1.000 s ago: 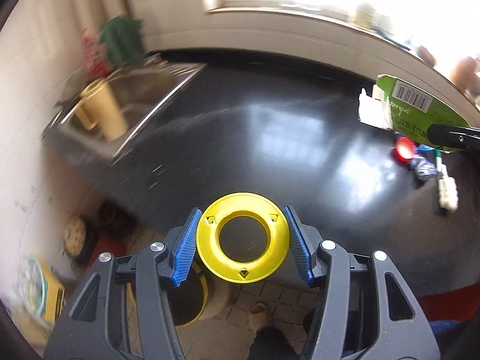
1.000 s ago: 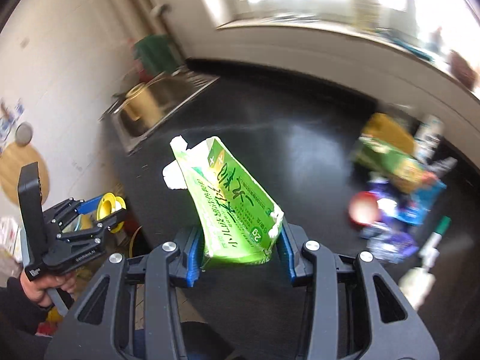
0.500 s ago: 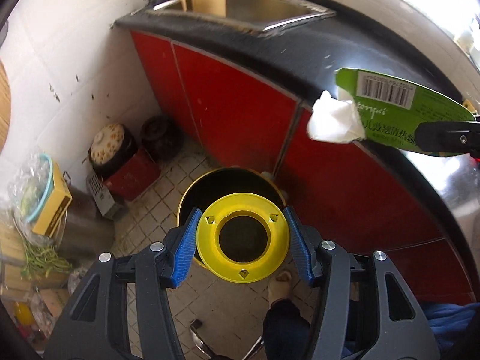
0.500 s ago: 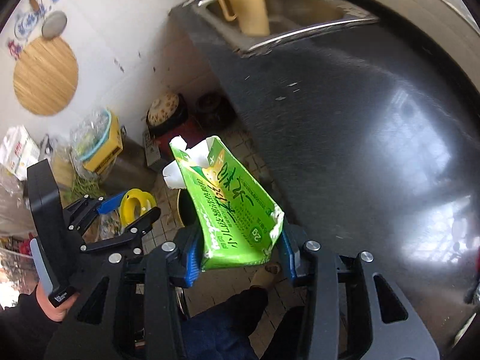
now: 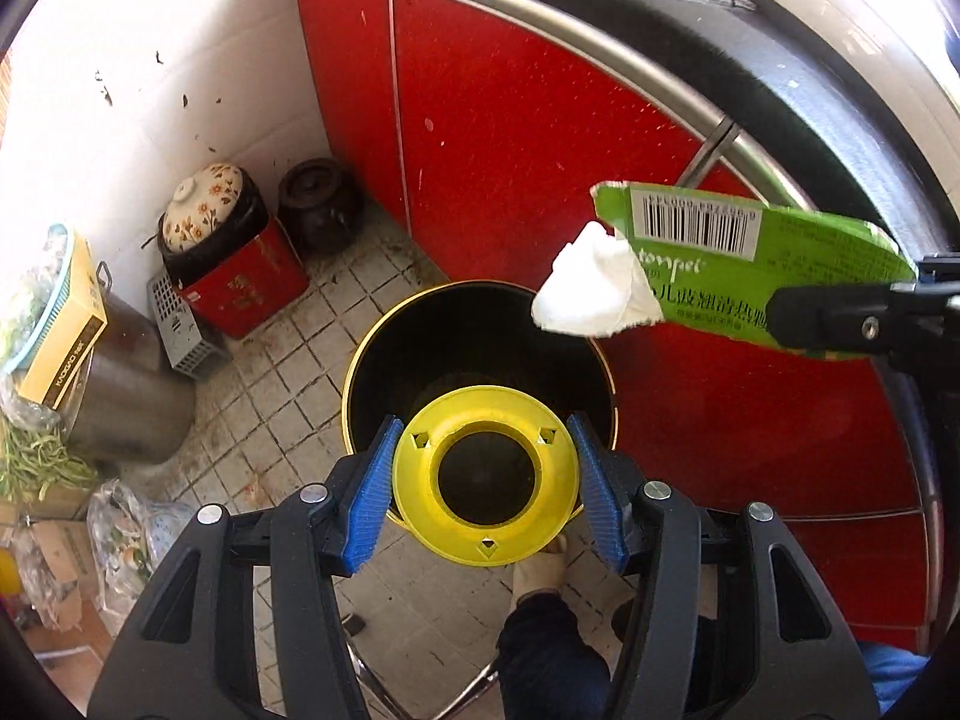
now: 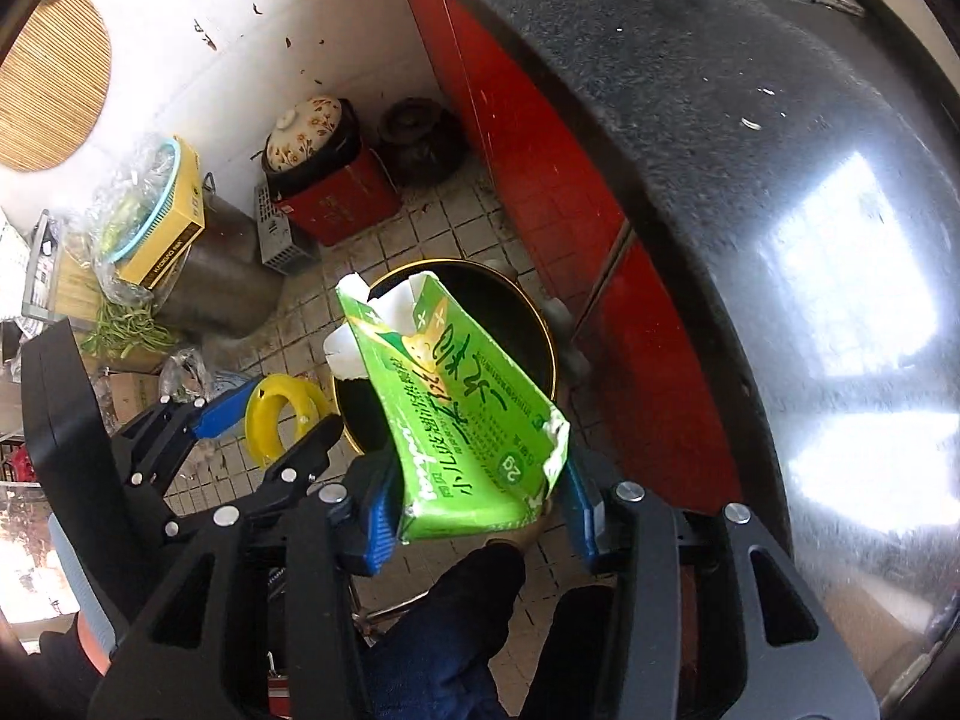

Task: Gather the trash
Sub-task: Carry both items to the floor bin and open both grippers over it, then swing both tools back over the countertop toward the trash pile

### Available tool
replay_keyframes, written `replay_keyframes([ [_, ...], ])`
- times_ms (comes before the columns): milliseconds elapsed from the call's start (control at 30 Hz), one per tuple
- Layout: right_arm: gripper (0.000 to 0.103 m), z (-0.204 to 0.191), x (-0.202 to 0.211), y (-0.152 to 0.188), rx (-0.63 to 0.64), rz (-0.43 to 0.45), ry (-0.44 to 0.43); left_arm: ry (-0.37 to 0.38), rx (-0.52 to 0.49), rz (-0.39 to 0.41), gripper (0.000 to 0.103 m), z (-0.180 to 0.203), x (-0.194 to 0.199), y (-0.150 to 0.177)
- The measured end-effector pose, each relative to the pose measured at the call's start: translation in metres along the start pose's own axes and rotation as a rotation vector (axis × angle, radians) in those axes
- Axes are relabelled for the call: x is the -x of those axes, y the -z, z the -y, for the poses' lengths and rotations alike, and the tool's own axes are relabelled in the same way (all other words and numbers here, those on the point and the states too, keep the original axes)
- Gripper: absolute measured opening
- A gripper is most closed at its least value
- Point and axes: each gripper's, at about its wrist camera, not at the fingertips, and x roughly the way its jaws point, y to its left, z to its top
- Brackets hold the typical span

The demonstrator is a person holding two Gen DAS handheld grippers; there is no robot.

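My left gripper (image 5: 486, 483) is shut on a yellow plastic ring (image 5: 486, 516) and holds it over the near rim of a black trash bin (image 5: 480, 330) on the tiled floor. My right gripper (image 6: 477, 507) is shut on a torn green carton (image 6: 465, 426) with white paper at its open end, held above the same bin (image 6: 528, 324). The carton (image 5: 762, 258) shows at the right of the left wrist view, above the bin's right side. The left gripper (image 6: 258, 420) with the ring (image 6: 282, 414) shows left of the bin in the right wrist view.
Red cabinet doors (image 5: 510, 120) under a black countertop (image 6: 750, 180) stand behind the bin. A floral-lidded pot on a red box (image 5: 234, 258), a dark jar (image 5: 318, 204), a metal pot (image 5: 126, 396) with a yellow box and bags crowd the floor at left. My legs are below.
Both grippers have swung from the countertop down to the floor bin, closing in over its opening. The ring and carton stay gripped.
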Motion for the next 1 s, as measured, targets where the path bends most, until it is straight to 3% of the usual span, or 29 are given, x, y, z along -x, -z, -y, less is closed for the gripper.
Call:
replay_keyframes([
  [100,0.053,-0.003,0.001,-0.005,0.009,0.008,-0.001,0.015,0.014,-0.001,0.055,-0.005,-0.004,-0.002],
  [200,0.069,-0.001,0.006,-0.008,0.013,0.034,0.002,0.019,0.016,0.005,0.07,-0.008,-0.008,-0.004],
  [433,0.075,0.005,0.046,-0.001,0.023,0.095,-0.05,0.0,-0.013,0.013,0.093,-0.005,-0.002,-0.005],
  [500,0.082,0.014,0.07,0.009,0.02,0.133,-0.058,-0.022,-0.036,0.017,0.095,0.002,0.006,-0.005],
  [600,0.084,0.034,0.104,0.025,0.006,0.191,-0.046,-0.041,-0.085,0.033,0.096,0.019,0.025,-0.007],
  [800,0.09,0.115,0.193,0.085,-0.138,0.352,0.07,-0.014,-0.222,0.091,0.096,0.082,0.073,-0.017],
  [1000,0.09,0.207,0.265,0.173,-0.417,0.463,0.239,0.143,-0.497,0.197,0.096,0.198,0.117,-0.041],
])
